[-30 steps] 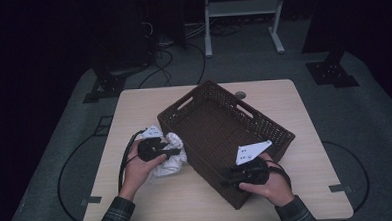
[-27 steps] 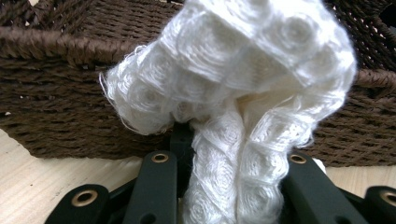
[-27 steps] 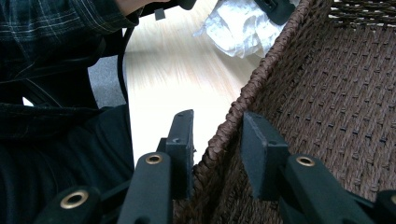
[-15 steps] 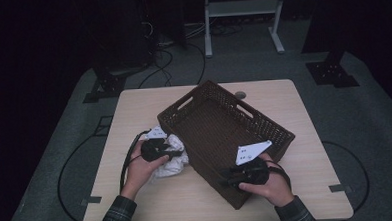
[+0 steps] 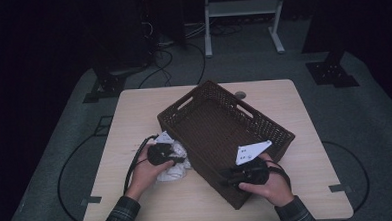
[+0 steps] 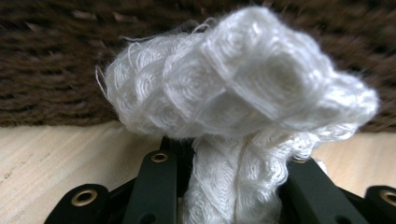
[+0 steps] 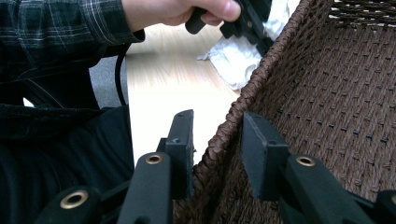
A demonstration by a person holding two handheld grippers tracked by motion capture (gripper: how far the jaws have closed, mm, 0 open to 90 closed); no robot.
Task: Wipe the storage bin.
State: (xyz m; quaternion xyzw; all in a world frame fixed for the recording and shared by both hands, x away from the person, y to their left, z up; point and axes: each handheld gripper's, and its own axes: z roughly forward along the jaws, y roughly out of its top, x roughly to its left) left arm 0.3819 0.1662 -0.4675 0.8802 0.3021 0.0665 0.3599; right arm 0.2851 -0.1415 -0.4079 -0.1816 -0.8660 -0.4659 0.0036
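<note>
White, crinkled cloth (image 6: 243, 107) bunched between the jaws of the left gripper (image 5: 162, 154), clamped tight, with a puffy fold bulging above the tips and a strand running down between them. Rests low over the light wooden table (image 5: 134, 108), just beside the outer wall of the brown woven basket (image 5: 204, 125); rest of the cloth (image 5: 174, 164) lies crumpled on the tabletop under the hand. Gripped near one fold rather than at an edge, probably so that the whole bundle comes up together and clears the rim.

Close to the near corner, the right gripper (image 7: 217, 140) straddles the basket's woven rim (image 7: 261, 70), one jaw outside the wall, one inside, seemingly pinched on the weave. Likely placed there to steady the basket, which sits askew on the table and could slide when the cloth goes over the side. White paper tag (image 5: 253, 152) hangs at the rim near that hand.

Judging from this: lift and carry over the wall comes next.
</note>
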